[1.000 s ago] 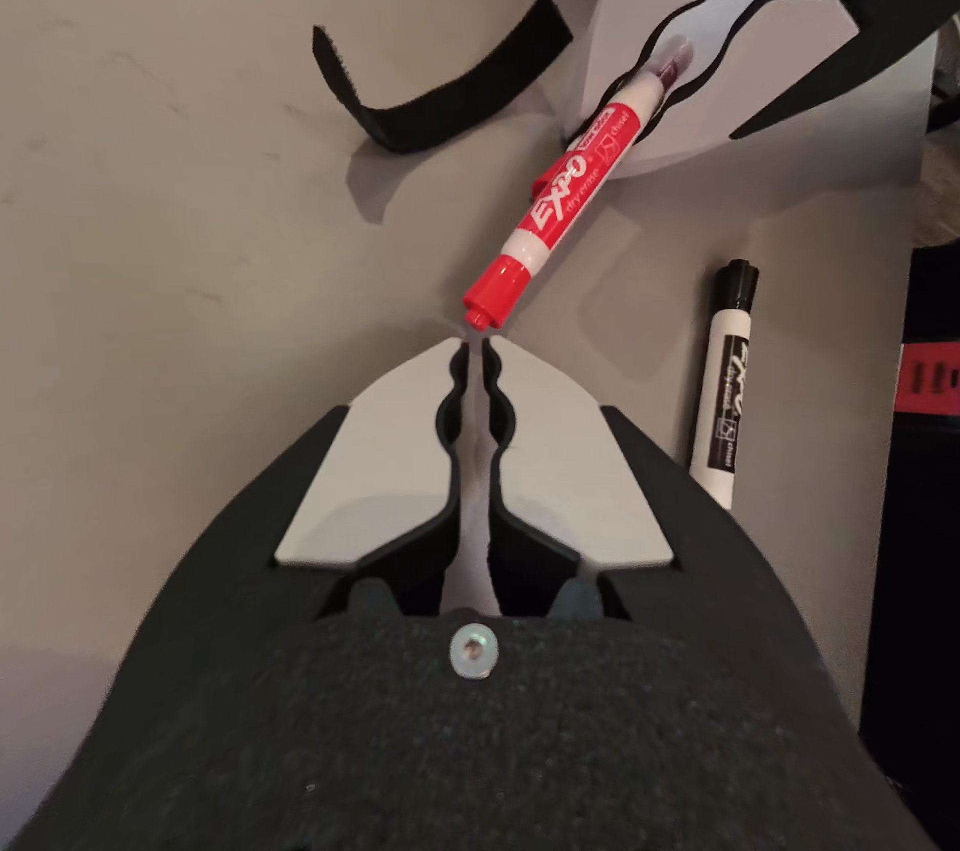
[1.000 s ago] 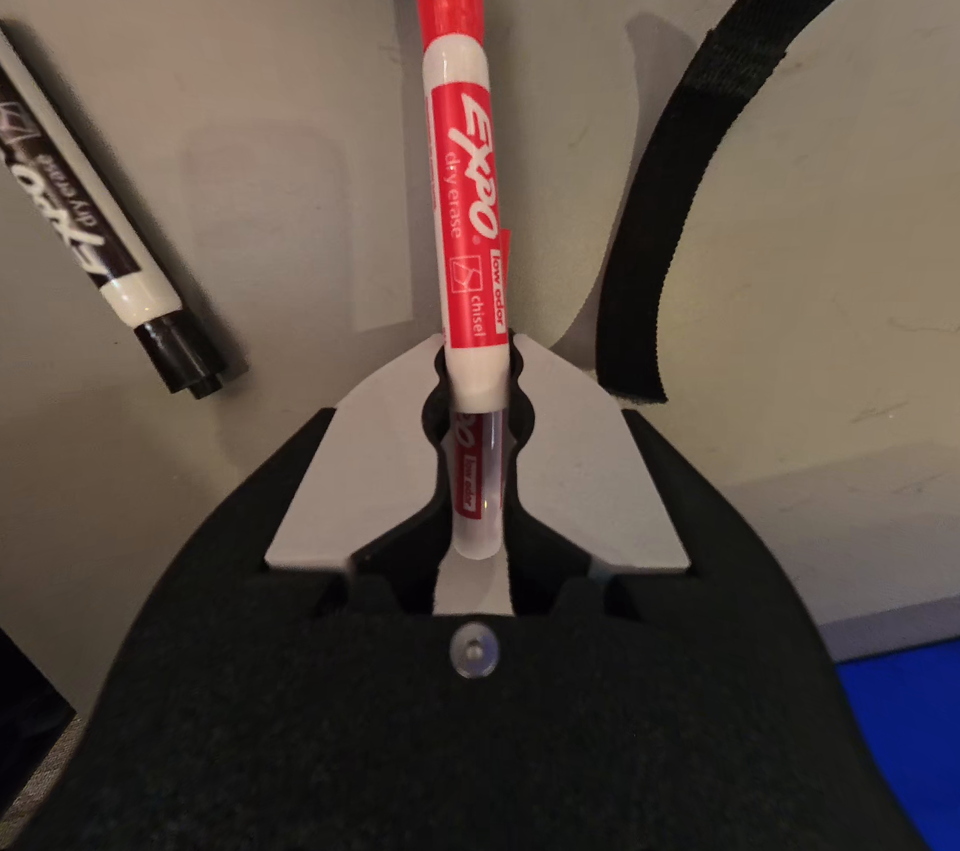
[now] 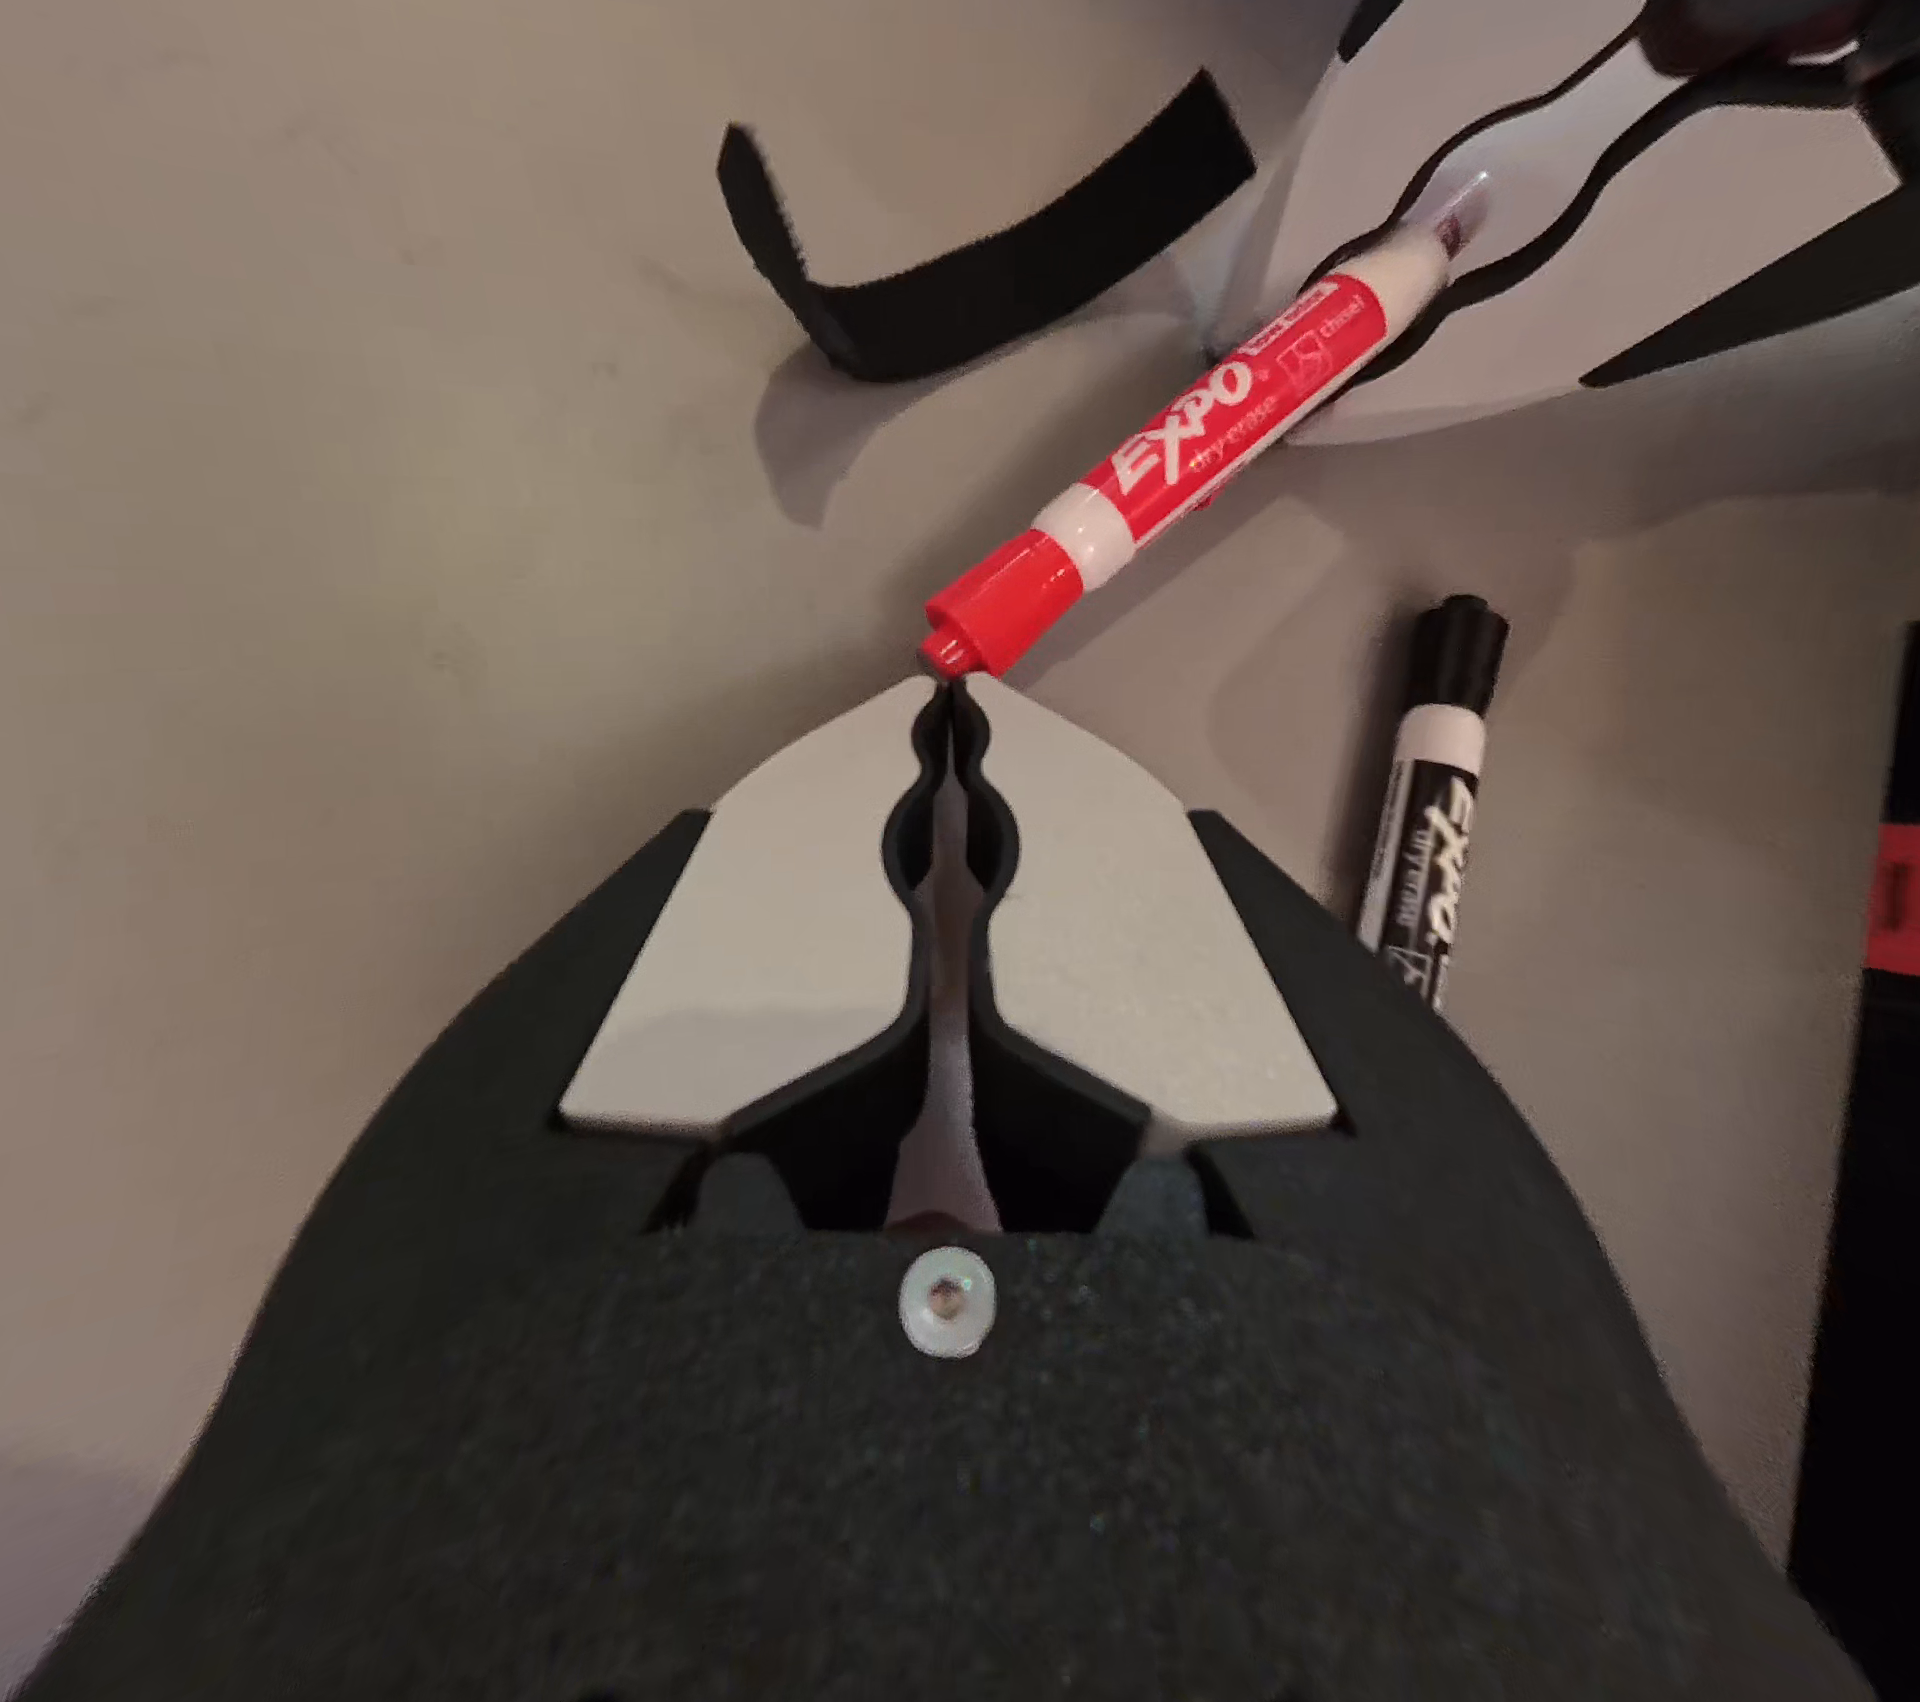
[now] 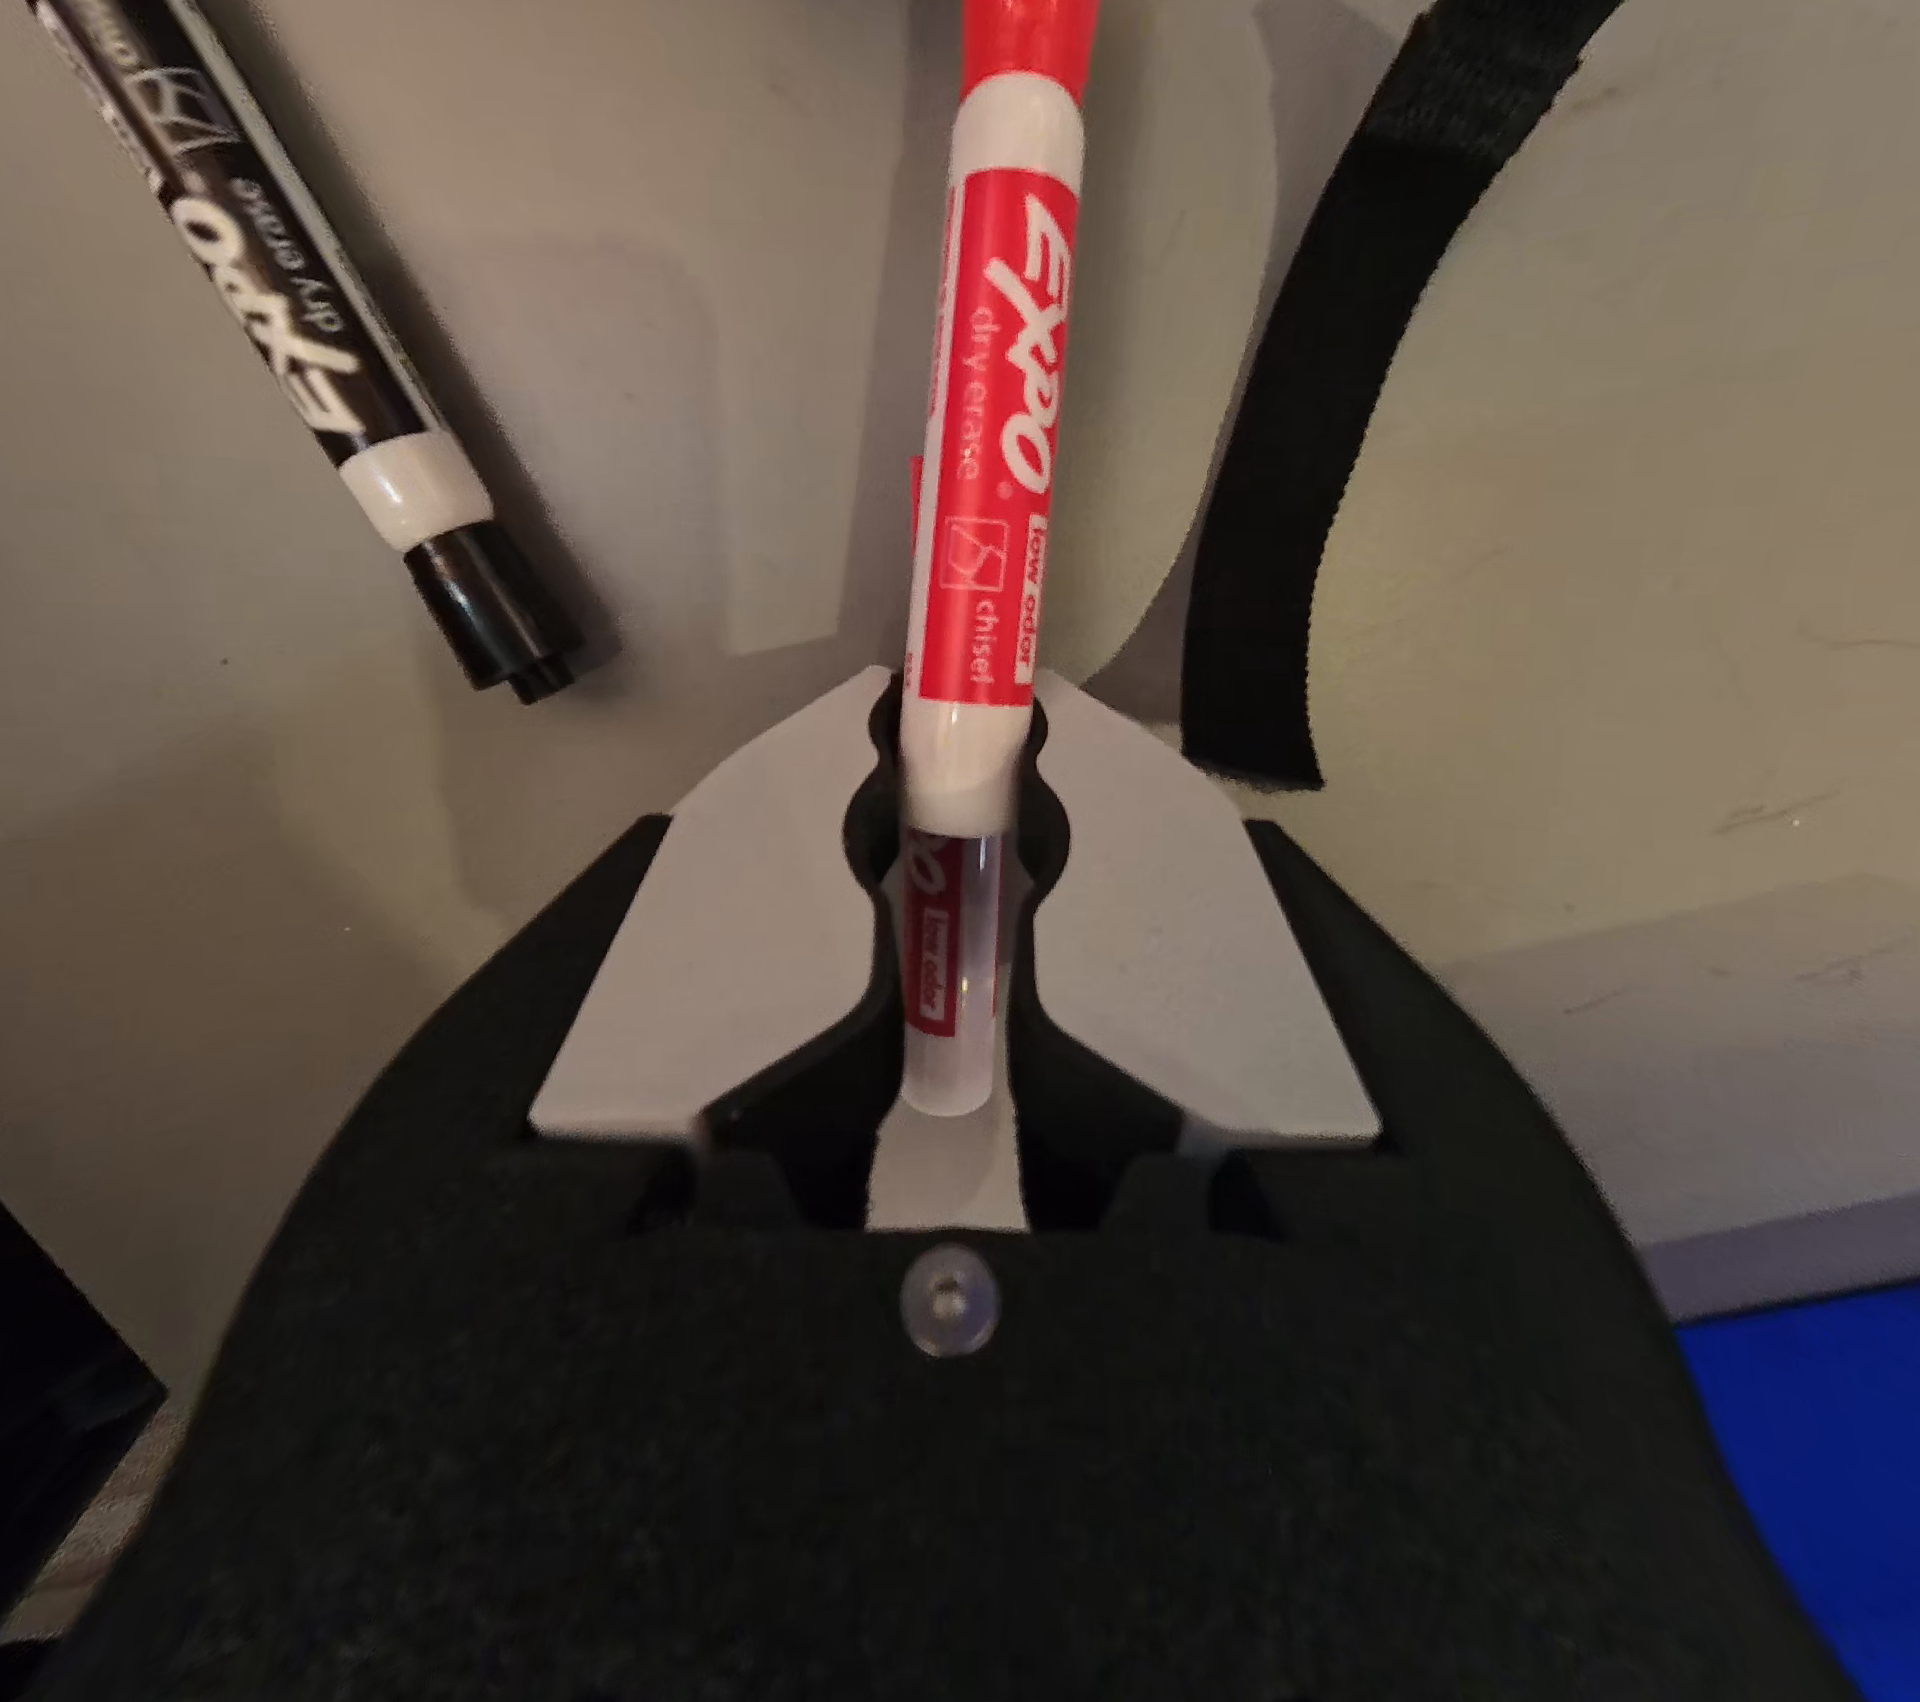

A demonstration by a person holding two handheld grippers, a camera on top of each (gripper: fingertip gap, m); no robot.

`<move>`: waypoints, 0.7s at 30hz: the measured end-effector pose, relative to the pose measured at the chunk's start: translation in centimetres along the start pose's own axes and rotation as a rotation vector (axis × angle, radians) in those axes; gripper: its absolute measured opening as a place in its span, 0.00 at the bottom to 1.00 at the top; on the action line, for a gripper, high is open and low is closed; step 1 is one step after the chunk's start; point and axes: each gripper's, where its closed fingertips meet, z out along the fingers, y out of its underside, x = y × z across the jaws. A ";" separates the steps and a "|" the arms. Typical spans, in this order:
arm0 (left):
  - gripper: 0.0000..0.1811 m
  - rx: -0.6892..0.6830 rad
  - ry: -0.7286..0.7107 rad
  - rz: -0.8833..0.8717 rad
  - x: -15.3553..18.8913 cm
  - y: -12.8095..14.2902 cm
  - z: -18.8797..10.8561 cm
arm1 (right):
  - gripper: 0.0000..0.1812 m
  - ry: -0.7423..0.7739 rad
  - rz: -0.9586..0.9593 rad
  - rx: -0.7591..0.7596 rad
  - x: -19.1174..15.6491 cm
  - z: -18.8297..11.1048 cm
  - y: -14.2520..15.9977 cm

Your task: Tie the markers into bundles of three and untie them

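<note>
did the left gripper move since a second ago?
Yes. The left gripper closed in on the red marker cap; its tip now shows in the right wrist view, absent before.

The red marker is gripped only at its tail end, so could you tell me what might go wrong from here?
1. The right gripper clamps the red marker near its tail only, so it may pivot or slip.
2. Its cap nearly touches the shut left gripper; a bump could knock it loose.
3. The black marker and strap lie loose on the table, where a dropped marker could scatter them.
</note>
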 end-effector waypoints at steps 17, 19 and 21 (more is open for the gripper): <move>0.02 0.030 0.071 0.004 1.7 -0.7 0.5 | 0.11 -0.046 -0.061 -0.214 0.4 -0.1 0.6; 0.02 0.029 0.115 0.005 2.5 -1.0 0.7 | 0.11 -0.056 -0.062 -0.228 0.4 -0.2 0.6; 0.02 0.049 0.132 0.013 3.1 -1.6 0.9 | 0.11 -0.064 -0.067 -0.244 0.3 -0.2 0.6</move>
